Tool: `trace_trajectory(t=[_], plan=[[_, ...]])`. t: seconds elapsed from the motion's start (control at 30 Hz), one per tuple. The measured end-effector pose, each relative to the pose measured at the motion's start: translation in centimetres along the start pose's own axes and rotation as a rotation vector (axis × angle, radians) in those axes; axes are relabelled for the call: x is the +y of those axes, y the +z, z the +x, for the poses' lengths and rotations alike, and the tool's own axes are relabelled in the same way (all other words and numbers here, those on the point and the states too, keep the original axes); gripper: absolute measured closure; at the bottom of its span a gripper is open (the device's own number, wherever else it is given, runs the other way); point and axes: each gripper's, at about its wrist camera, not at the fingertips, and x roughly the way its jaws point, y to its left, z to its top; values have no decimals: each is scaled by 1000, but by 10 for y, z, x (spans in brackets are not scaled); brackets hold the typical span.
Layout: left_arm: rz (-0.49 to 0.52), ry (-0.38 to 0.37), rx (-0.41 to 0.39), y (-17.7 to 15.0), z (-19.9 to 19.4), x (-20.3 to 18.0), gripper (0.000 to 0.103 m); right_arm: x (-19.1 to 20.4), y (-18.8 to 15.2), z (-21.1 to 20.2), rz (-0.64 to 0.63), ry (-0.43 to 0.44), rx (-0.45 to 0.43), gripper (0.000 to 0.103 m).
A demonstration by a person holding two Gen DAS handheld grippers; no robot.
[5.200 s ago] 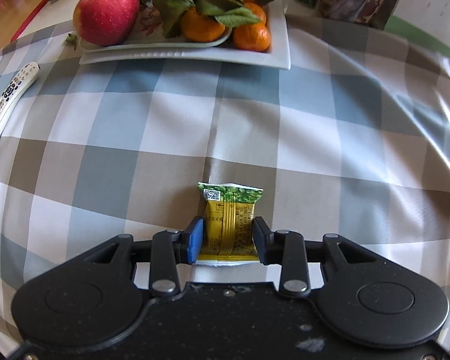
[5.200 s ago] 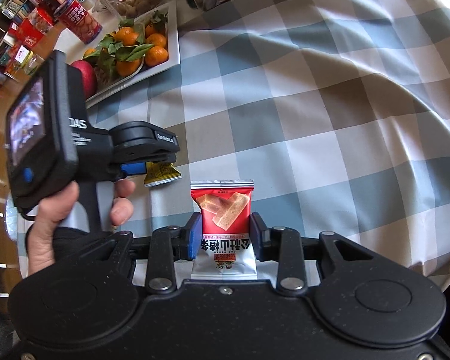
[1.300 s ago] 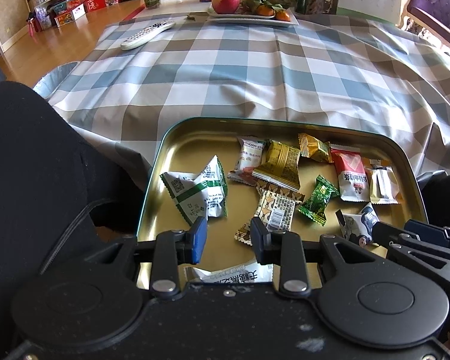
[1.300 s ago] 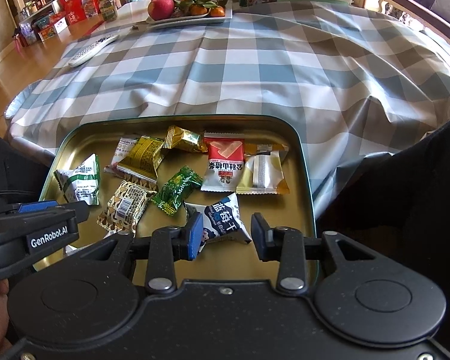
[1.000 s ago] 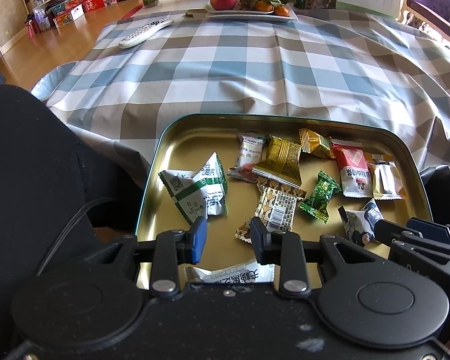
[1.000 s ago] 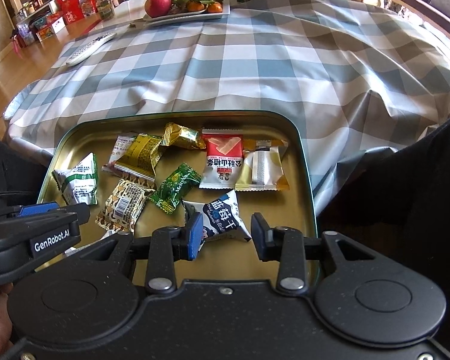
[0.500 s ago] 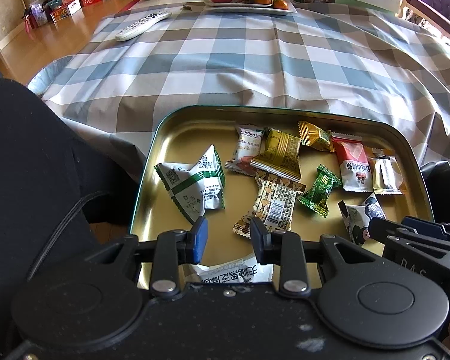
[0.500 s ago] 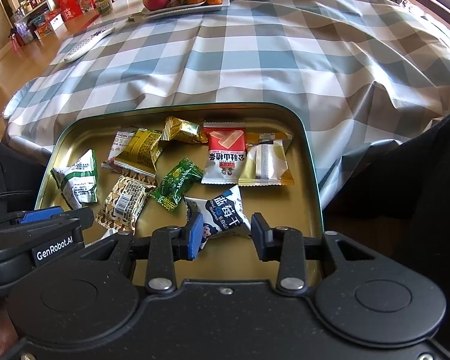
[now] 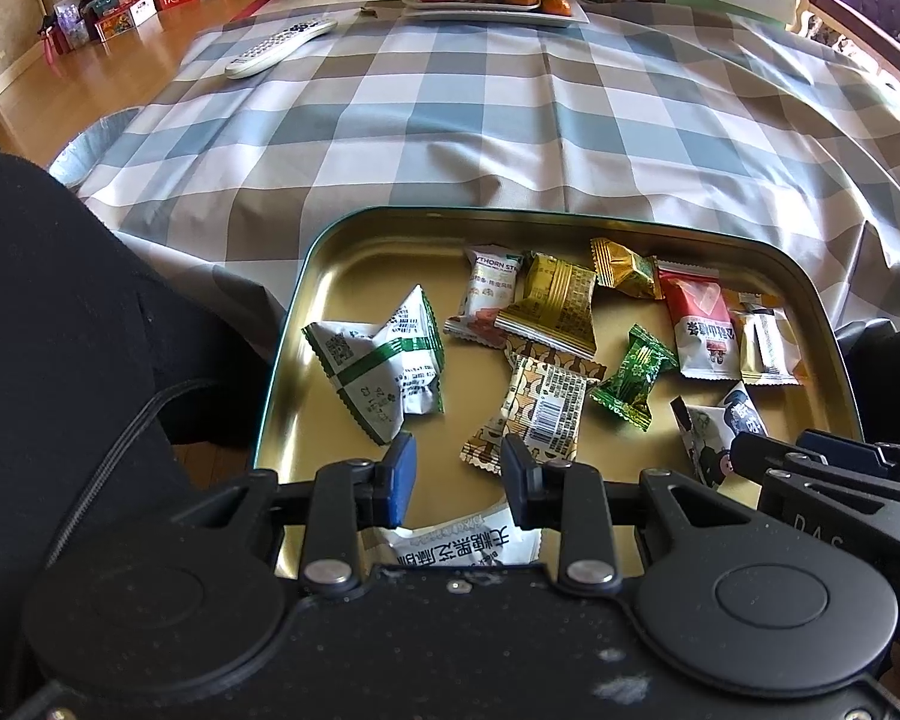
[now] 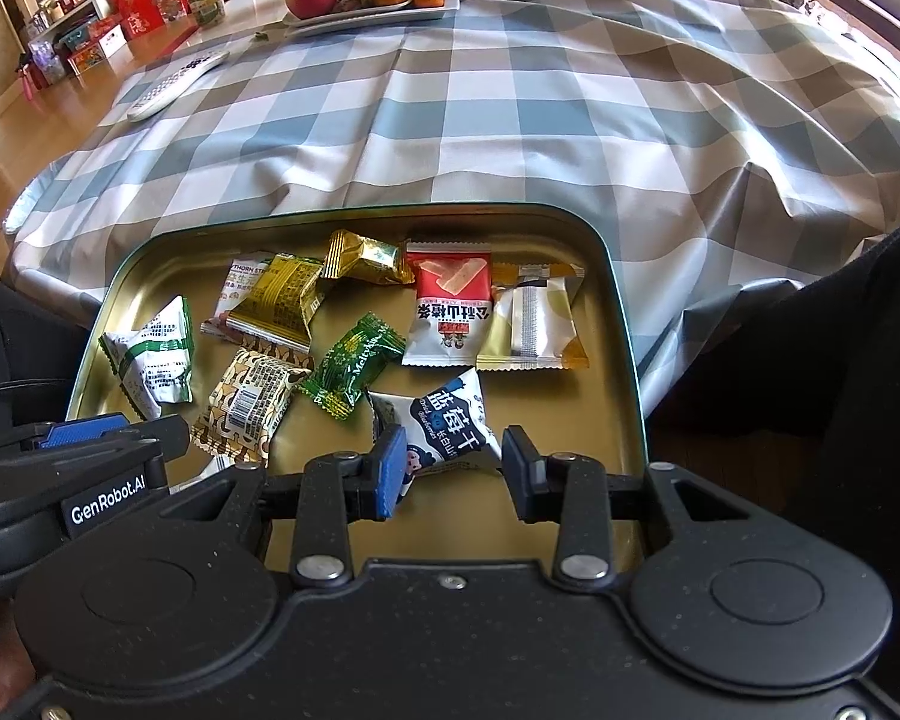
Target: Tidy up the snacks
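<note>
Inside the gold tin point(image 10: 621, 324), held on a lap at the edge of the checked tablecloth point(image 10: 510, 90), lie the snack packets: a red packet point(image 10: 450, 306) toward twelve o'clock, a green candy point(image 10: 354, 372) at centre, a green-striped white packet point(image 10: 156, 360) at nine, and a blue-and-white packet point(image 10: 450, 420) at six. They look light, crinkly and slippery, so I would pinch across the flat body or a crimped end seam. The right gripper point(image 10: 450, 468) hangs open over the blue-and-white packet, holding nothing; the left gripper point(image 9: 456, 474) is likewise parted and empty near a brown patterned packet point(image 9: 540, 408).
</note>
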Motion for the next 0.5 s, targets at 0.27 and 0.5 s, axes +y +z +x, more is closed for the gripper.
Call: trace_trajectory(t=[0.27, 0.5], plan=[[0, -4, 1, 0, 0, 0, 71, 0, 0, 1, -2, -2, 4, 58], [-4, -9, 3, -1, 1, -1, 71, 0, 0, 1, -5, -3, 6, 58]])
